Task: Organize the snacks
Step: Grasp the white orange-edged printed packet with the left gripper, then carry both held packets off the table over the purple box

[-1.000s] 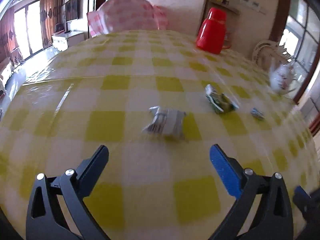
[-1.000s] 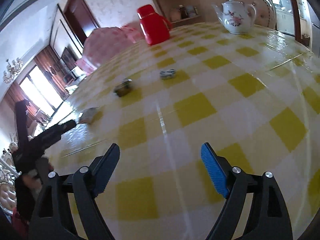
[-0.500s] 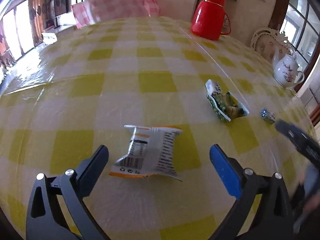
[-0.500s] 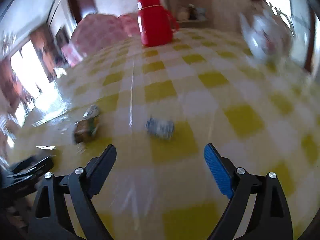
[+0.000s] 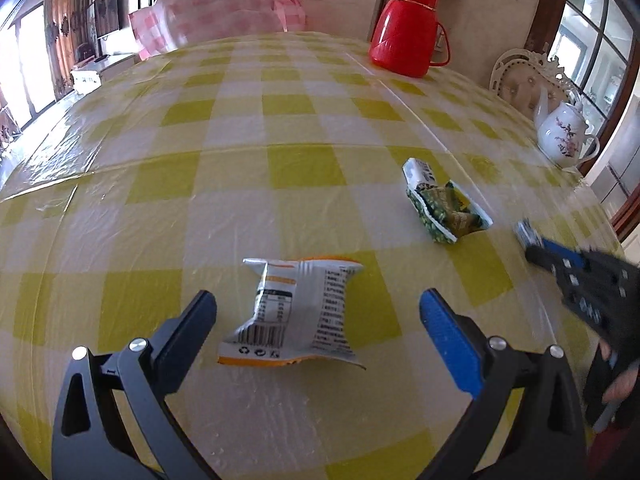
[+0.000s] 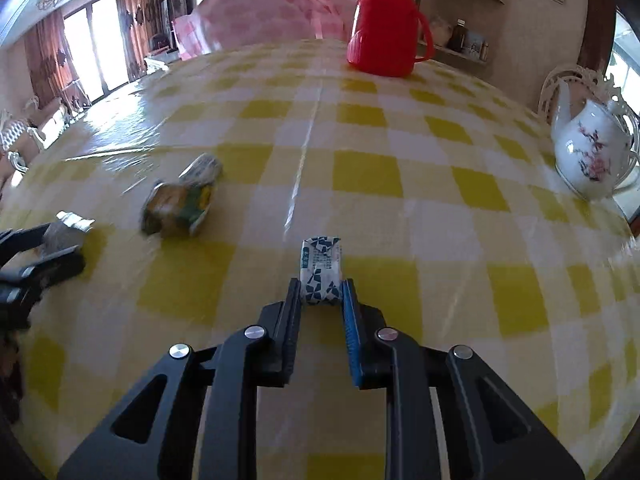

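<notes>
the right gripper (image 6: 321,294) has its fingers drawn close together, pinching the near end of a small blue-and-white wrapped snack (image 6: 321,267) that lies on the yellow checked tabletop (image 6: 400,208); most of the packet sticks out ahead of the fingertips. the left gripper (image 5: 318,312) has its fingers spread wide and holds nothing, with the silver and orange snack packet (image 5: 296,314) lying flat on the tabletop between them, touching neither finger as far as the view shows. ahead and to the right of the left fingers lies a crumpled green snack bag (image 5: 442,208), well apart from both. far ahead stand a red thermos (image 5: 406,28) and, off to the right, a white teapot (image 5: 562,136); its base is blurred by the lens edge.
</notes>
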Demonstrator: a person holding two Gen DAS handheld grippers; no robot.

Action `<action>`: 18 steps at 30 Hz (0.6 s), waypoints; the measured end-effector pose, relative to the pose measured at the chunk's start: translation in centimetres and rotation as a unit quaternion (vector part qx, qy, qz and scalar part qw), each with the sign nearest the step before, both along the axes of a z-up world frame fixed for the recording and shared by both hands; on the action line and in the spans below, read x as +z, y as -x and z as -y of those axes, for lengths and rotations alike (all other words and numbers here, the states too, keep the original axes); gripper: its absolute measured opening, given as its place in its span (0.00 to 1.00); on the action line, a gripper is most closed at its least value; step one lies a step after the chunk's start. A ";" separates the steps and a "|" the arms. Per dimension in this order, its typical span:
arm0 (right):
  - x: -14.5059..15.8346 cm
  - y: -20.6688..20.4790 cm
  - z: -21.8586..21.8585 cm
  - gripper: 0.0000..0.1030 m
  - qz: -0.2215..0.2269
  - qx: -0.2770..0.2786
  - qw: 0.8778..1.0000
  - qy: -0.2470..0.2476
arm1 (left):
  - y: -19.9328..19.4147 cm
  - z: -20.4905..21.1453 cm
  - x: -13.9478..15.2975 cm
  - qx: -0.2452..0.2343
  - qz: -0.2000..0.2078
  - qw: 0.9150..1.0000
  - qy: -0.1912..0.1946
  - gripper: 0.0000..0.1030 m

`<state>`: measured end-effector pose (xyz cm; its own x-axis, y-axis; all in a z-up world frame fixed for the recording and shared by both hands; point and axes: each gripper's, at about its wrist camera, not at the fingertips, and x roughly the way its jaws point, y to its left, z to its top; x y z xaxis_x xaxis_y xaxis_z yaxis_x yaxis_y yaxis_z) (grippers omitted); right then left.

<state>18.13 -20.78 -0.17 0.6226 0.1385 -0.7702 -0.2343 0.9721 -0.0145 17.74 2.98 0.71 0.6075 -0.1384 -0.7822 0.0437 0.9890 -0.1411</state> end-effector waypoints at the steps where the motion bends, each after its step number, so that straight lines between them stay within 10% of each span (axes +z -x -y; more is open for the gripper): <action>1: 0.1 0.9 0.0 0.20 0.002 -0.007 1.000 -0.004 | 0.0 -0.1 0.0 0.000 0.001 1.000 0.004 0.98; 5: 0.4 3.8 -0.4 0.20 0.008 -0.026 0.999 -0.020 | 0.1 -0.3 0.1 -0.007 0.005 1.000 0.016 0.94; 8: 1.1 6.0 -0.8 0.20 0.014 -0.043 0.998 -0.041 | 0.3 -0.4 0.4 -0.041 0.012 0.999 0.006 0.36; 18: 2.6 12.0 -2.4 0.20 0.037 -0.044 0.993 -0.103 | 1.3 -0.1 1.5 -0.061 0.039 0.997 -0.014 0.35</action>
